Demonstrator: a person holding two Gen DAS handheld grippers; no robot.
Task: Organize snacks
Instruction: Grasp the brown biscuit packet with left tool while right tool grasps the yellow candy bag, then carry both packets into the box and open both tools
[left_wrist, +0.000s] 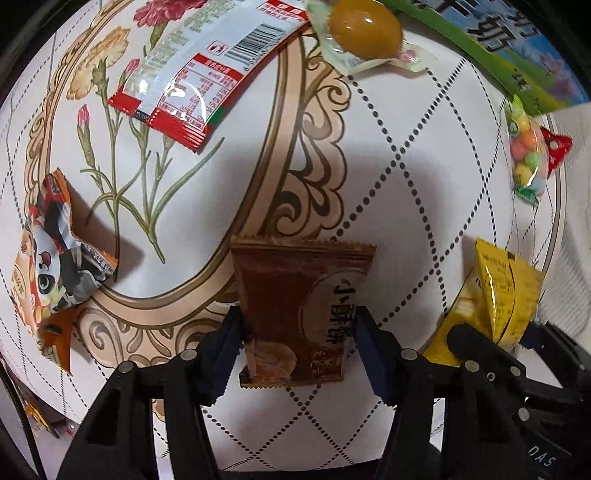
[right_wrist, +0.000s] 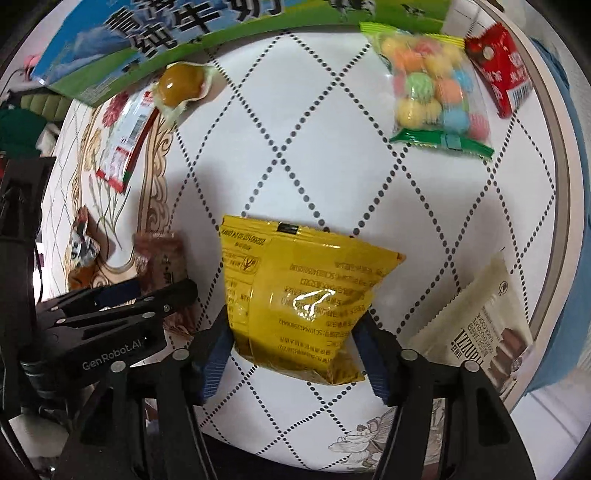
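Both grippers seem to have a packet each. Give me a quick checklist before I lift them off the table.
1. Left gripper closed on the brown biscuit packet: ok.
2. Right gripper closed on the yellow packet: ok.
3. Grip centred on each packet: ok.
4. Grippers apart from each other: ok, though close.
5. Packets off the table: cannot tell.
6. Drop-off container in view: not ok, none visible.
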